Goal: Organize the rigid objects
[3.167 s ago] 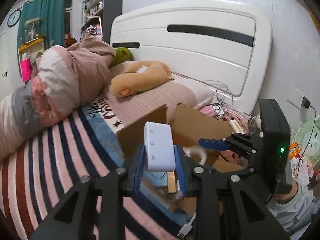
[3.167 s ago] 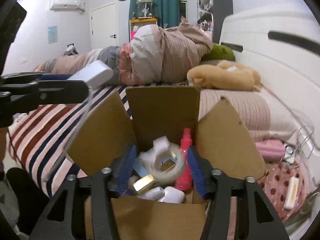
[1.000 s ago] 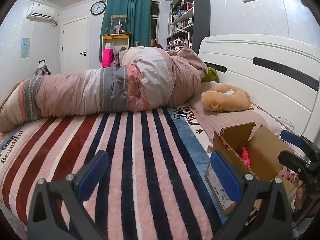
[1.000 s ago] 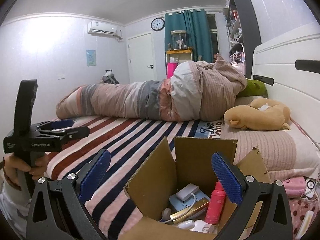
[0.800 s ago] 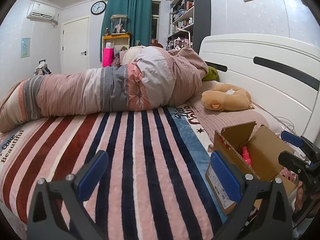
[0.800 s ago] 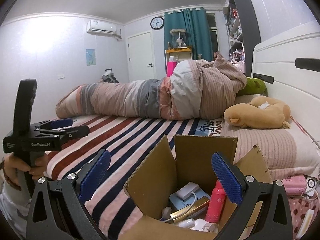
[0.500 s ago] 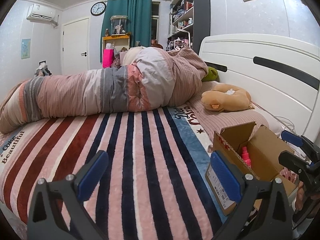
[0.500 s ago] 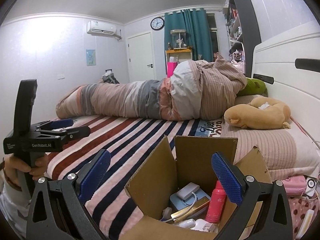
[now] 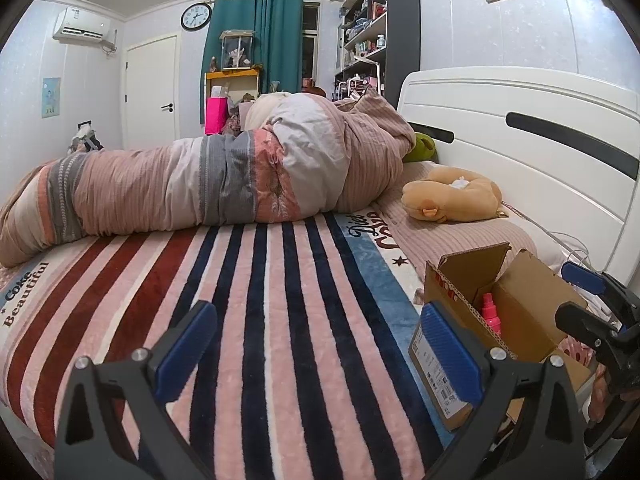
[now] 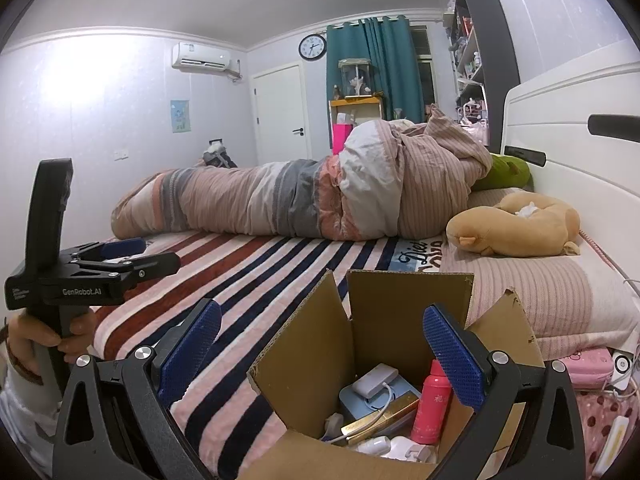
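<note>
Both grippers are held above the bed and both are empty. The left gripper [image 9: 316, 344] has its blue fingers wide apart over the striped blanket [image 9: 256, 320], and the right gripper [image 10: 320, 344] is spread in the same way, just above the open cardboard box [image 10: 384, 320].

The things to be organized lie already inside this box: a red bottle [image 10: 432, 404] standing upright near the right wall, a small white adapter [image 10: 374, 380] with its cable on top of a light blue case [image 10: 400, 392], a gold bar-shaped item [image 10: 380, 420], and some white pieces at the bottom (these are partly hidden by the near flap, so I cannot say what they are).

On the blanket in front of the left gripper I see no loose object. So I judge that the collecting is nearly finished or finished, and the step in hand is to look for what remains.

To do it well, I would first turn one gripper slowly toward the right side of the bed, where a pink case [image 10: 586, 364] and a cable lie beside the box near the headboard. If one of these belongs in the box, approach it from above with the fingers apart and take it across its narrow side. The box flaps stand up, so any object should come in over them and be let go low, not dropped on the bottle.
</note>
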A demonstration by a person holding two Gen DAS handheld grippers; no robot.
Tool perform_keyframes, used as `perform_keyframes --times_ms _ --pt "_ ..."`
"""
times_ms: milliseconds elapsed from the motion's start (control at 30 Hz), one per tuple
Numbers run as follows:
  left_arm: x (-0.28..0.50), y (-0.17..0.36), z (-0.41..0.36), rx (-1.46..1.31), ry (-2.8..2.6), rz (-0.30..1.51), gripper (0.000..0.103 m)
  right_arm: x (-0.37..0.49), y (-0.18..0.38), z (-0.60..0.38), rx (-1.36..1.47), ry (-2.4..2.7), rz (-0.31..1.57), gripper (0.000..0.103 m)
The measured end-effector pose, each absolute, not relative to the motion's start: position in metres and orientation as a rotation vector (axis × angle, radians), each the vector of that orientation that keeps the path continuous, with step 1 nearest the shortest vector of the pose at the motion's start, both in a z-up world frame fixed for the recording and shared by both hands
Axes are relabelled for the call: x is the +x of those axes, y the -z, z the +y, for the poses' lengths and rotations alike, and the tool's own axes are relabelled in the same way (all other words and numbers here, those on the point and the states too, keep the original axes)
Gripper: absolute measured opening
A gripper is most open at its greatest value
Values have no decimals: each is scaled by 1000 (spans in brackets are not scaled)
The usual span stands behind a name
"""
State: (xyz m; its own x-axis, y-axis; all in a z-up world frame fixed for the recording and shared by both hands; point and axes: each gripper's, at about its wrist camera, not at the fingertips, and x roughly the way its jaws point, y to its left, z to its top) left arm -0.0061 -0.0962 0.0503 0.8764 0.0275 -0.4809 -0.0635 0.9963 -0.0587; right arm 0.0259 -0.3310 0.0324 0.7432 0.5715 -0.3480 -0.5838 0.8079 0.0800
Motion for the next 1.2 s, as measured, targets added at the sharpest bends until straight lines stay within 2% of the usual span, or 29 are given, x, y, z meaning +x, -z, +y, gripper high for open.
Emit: perform_keyframes --times_ms 1200 --pt "-5 -52 -96 -76 -57 500 102 21 -27 -320 -31 -616 381 102"
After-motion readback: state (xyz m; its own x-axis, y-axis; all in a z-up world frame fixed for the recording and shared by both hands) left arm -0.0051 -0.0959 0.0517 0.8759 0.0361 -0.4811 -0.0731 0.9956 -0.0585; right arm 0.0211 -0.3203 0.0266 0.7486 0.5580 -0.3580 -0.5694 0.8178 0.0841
